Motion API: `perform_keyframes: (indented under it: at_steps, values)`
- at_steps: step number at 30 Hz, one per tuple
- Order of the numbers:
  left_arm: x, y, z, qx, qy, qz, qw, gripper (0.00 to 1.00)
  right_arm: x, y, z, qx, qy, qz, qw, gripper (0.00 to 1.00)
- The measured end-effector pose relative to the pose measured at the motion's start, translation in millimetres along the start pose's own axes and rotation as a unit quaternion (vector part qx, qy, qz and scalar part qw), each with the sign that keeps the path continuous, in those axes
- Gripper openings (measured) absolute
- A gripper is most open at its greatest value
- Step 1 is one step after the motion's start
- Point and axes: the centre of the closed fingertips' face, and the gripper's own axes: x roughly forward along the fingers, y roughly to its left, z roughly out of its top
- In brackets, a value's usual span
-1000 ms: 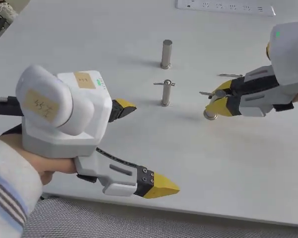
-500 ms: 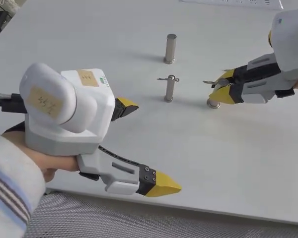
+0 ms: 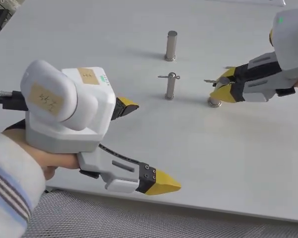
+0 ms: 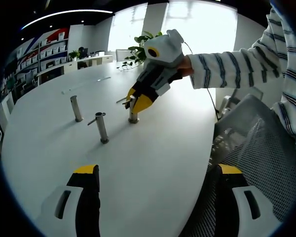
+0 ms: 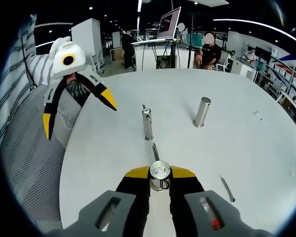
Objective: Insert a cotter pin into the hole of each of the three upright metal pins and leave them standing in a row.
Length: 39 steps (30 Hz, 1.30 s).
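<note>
Three upright metal pins stand on the white table [image 3: 139,29]. The far pin [image 3: 172,45] is bare. The middle pin [image 3: 171,85] has a cotter pin [image 3: 165,77] through its top. My right gripper [image 3: 221,87] is at the top of the third pin [image 3: 214,102], shut on a cotter pin [image 3: 210,81] whose end sticks out past the pin [image 5: 155,150]. The pin head [image 5: 159,169] sits between the yellow fingertips [image 5: 136,174]. My left gripper [image 3: 149,146] hovers open and empty near the table's front edge, well short of the pins [image 4: 102,127].
A loose cotter pin [image 5: 227,189] lies on the table to the right of the right gripper. A mesh chair [image 3: 139,223] sits below the table's front edge. Desks and a seated person [image 5: 207,49] are far behind the table.
The head camera has shifted a little. The right gripper stays at the third pin with the cotter pin. The left gripper has stayed open in place.
</note>
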Motion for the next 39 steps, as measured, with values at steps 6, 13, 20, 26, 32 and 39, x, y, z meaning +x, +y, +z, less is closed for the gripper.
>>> perform_keyframes:
  at_steps: [6,13,20,26,32,39]
  values:
    - [0.2,-0.5,0.7,0.002,0.0,-0.002,1.0,0.95,0.0,-0.9,-0.1,-0.001,-0.002,0.0,1.0,0.09]
    - [1.1,-1.2,0.6,0.001,0.003,-0.003,1.0,0.95,-0.2,-0.8,-0.5,-0.006,0.002,-0.001,1.0,0.09]
    - [0.7,-1.0,1.5,0.002,0.004,-0.001,1.0,0.95,-1.8,0.3,3.2,-0.027,0.0,-0.008,0.9996,0.11]
    - [-2.3,1.0,5.7,0.009,-0.002,0.006,0.9999,0.95,-14.1,-1.5,15.0,-0.027,-0.015,-0.025,0.9992,0.23]
    - [-9.2,4.7,14.6,0.004,-0.022,0.016,0.9996,0.95,-44.1,-0.8,25.7,0.008,-0.041,-0.072,0.9965,0.31]
    - [-20.3,10.8,32.1,-0.024,-0.071,0.029,0.9968,0.95,-72.1,14.1,21.4,0.058,-0.069,-0.11,0.9898,0.39]
